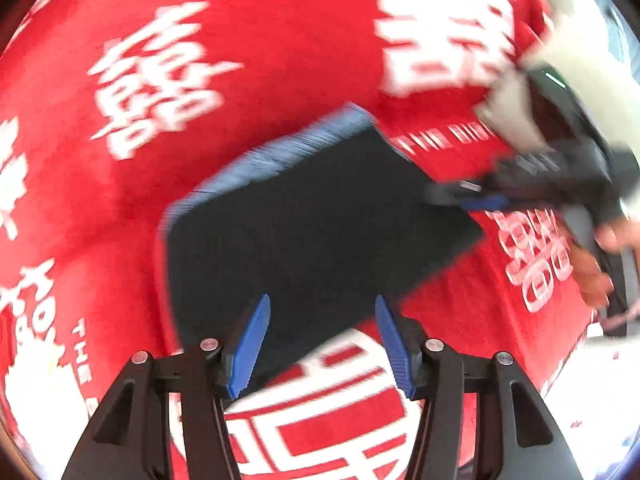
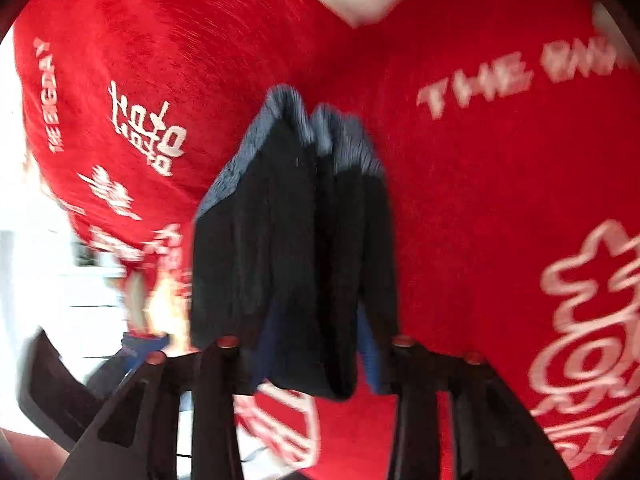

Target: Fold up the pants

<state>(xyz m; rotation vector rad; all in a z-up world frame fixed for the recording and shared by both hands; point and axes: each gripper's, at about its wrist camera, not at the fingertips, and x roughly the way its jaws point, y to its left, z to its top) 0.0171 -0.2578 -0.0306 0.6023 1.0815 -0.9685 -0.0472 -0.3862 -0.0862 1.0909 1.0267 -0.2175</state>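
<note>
The dark navy pants (image 1: 320, 224) lie folded into a compact rectangle on the red cloth, their blue-grey waistband (image 1: 276, 152) at the far edge. My left gripper (image 1: 322, 312) is open and empty, its blue fingers (image 1: 254, 340) hovering over the near edge of the pants. My right gripper (image 1: 460, 196) reaches in from the right and is shut on the pants' right edge. In the right wrist view the pants (image 2: 288, 248) fill the space between the fingers of the right gripper (image 2: 312, 344), bunched and lifted, with the waistband (image 2: 320, 132) farthest away.
A red cloth (image 1: 260, 40) with large white characters and lettering covers the surface; it also fills the right wrist view (image 2: 480, 200). A hand (image 1: 600, 264) holds the right gripper's handle. Both views are motion-blurred.
</note>
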